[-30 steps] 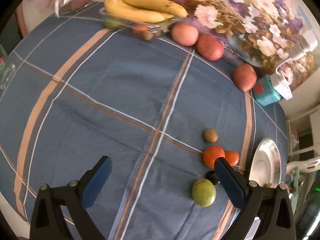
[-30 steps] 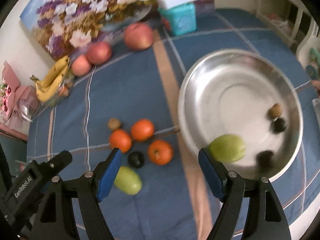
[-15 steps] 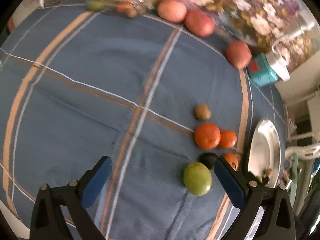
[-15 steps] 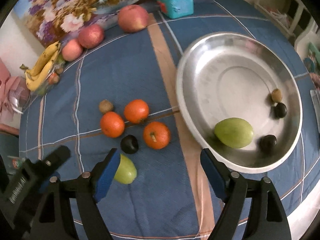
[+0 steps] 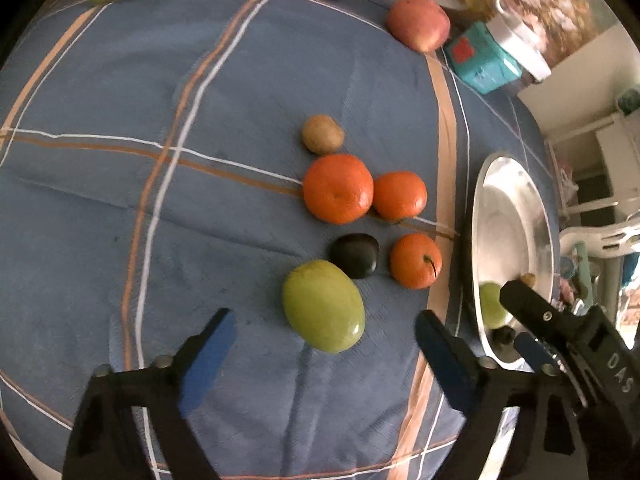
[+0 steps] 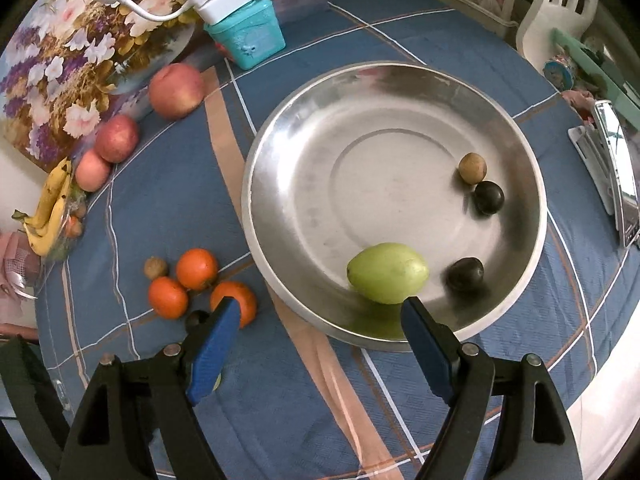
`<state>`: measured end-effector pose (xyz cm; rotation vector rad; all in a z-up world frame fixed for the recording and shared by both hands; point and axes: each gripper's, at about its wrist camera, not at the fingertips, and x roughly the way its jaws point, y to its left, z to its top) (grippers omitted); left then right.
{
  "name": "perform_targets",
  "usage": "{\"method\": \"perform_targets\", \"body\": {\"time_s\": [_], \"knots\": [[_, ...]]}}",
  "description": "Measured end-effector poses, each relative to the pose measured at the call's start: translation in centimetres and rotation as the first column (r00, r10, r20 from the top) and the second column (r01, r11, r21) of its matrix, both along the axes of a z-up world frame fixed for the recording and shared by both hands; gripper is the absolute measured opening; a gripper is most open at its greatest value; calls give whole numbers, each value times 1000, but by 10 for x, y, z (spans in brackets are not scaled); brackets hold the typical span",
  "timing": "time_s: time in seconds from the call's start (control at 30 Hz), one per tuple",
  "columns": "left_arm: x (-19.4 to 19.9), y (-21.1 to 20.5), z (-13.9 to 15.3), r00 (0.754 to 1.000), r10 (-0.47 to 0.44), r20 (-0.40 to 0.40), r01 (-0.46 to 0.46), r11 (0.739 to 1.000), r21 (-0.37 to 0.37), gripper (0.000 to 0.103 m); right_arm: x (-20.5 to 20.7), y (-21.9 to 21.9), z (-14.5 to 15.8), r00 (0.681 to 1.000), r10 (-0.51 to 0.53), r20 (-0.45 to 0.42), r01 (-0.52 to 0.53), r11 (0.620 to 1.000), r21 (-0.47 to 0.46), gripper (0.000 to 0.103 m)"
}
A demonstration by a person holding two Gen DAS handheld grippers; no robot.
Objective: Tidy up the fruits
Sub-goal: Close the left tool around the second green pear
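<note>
A green mango (image 5: pixel 323 306) lies on the blue cloth just ahead of my open, empty left gripper (image 5: pixel 324 332). Behind it lie a dark plum (image 5: pixel 354 255), three oranges (image 5: pixel 338 189) and a small brown fruit (image 5: pixel 323 134). The steel bowl (image 6: pixel 520 152) holds another green mango (image 6: pixel 387 267), two dark plums (image 6: pixel 465 274) and a small brown fruit (image 6: pixel 472 168). My right gripper (image 6: pixel 318 326) is open and empty, above the bowl's near rim. The oranges (image 6: pixel 196 269) also show in the right wrist view.
Three red apples (image 6: pixel 176 90) lie along the flowered picture (image 6: pixel 72 56) at the table's back. Bananas (image 6: pixel 50 208) are on a glass dish at the far left. A teal box (image 6: pixel 250 38) stands behind the bowl. A white chair (image 6: pixel 556 8) stands past the table.
My left gripper has moved forward and right, up to the green mango on the cloth. My right gripper has drawn back from the bowl; the mango in it has stopped rolling.
</note>
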<state>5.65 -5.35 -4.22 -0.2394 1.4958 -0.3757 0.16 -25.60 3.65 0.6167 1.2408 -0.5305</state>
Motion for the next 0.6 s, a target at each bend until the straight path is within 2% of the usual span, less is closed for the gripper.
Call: {"method": "perform_targets", "body": {"time_s": [0.23,0.37,0.43,0.6], "knots": [[1,-3,-4,1000,12,-24,-13,999,-35,72,-2,2,1,1000,7,-4,-7,1000,4,83],[4,-7,-2,1000,10,-15,-11,999,-37,58,-1,2,-1,1000,10,-9,-9,1000,4,83],[3,-6,-1,1000,11,-6,-11,1000,-18,47,-1,3,-1,1000,11,-13,-11,1000,5,83],[5,4,0,1000,25,-7,-25,999,-28,45,2,4,-4,1000,12,-19,-11,1000,4,83]]}}
